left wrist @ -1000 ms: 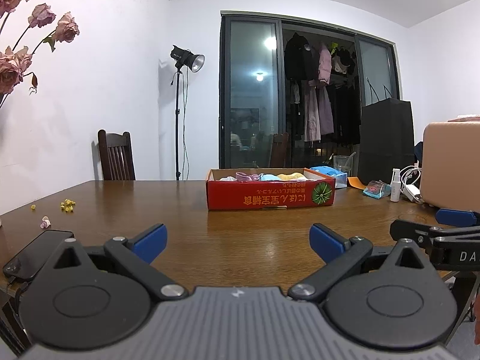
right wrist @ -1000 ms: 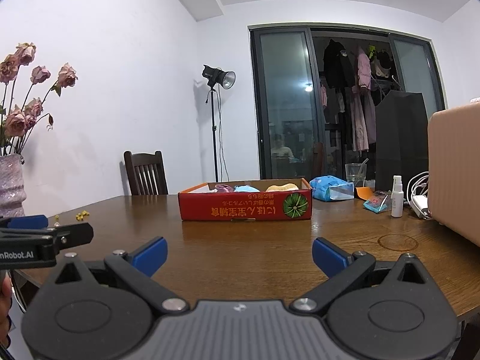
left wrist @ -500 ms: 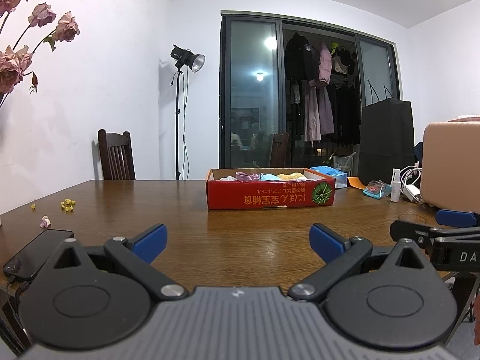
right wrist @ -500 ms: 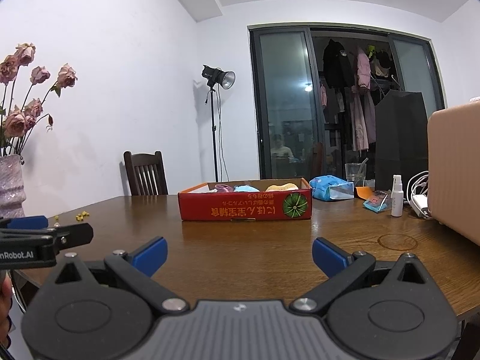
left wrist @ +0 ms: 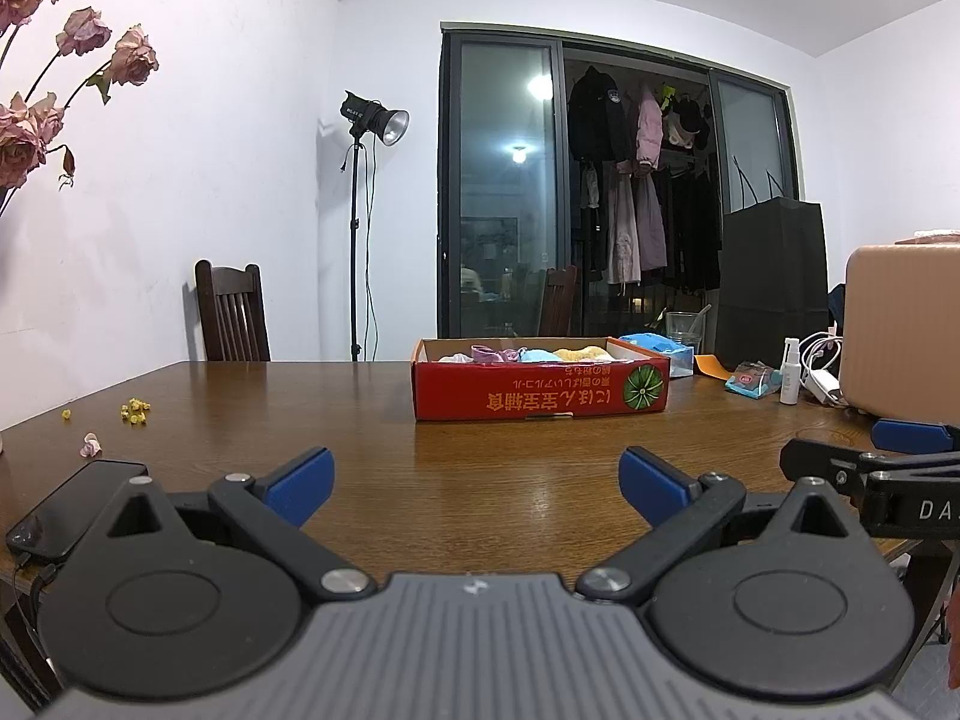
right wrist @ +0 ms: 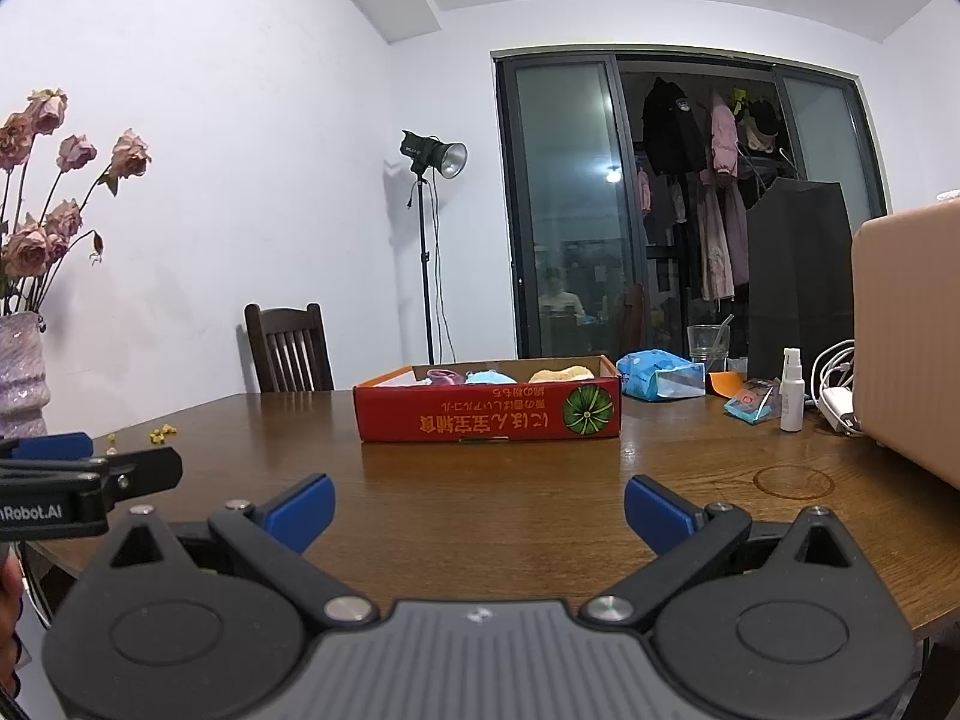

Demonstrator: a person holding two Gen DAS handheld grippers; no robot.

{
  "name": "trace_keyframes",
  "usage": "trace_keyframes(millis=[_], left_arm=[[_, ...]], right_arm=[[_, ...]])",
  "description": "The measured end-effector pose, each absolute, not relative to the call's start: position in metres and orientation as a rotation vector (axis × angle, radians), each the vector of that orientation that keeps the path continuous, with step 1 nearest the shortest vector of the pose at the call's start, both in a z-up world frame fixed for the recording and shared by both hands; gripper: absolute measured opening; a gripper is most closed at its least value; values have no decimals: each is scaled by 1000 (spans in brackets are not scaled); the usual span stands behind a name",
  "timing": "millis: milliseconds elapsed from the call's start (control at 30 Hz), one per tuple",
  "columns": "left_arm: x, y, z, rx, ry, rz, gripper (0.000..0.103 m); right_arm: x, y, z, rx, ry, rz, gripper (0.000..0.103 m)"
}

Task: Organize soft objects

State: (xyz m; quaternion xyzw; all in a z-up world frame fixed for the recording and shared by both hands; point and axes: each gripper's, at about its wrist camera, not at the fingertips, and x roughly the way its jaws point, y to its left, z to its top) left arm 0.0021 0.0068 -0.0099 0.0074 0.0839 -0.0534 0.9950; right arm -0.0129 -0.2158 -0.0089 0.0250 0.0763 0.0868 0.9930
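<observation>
A shallow red cardboard box (left wrist: pixel 540 399) (right wrist: pixel 487 414) stands in the middle of the brown table. Inside it lie soft items: a pink-purple one (left wrist: pixel 495 354) (right wrist: pixel 443 376), a light blue one (left wrist: pixel 537 355) (right wrist: pixel 491 377) and a yellow one (left wrist: pixel 581 353) (right wrist: pixel 561 373). My left gripper (left wrist: pixel 477 480) hovers open over the near table edge, well short of the box, nothing between its blue pads. My right gripper (right wrist: pixel 479 507) is likewise open and empty, at the same distance. Each gripper shows at the edge of the other's view.
A black phone (left wrist: pixel 72 504) lies at the near left edge, with fallen petals (left wrist: pixel 135 411) beyond. Right of the box: a blue tissue pack (right wrist: pixel 657 375), glass (right wrist: pixel 708 348), spray bottle (right wrist: pixel 792 390), cables, a tan case (right wrist: pixel 906 336). A vase of dried roses (right wrist: pixel 21 360) stands left; a chair (left wrist: pixel 231 312) behind.
</observation>
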Motion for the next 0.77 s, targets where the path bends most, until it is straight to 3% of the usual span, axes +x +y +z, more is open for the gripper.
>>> trace_keyframes(millis=[767], left_arm=[[-1,6,-8,15,143,-99,103]], right_arm=[[-14,-216,-11,54,154,176,103]])
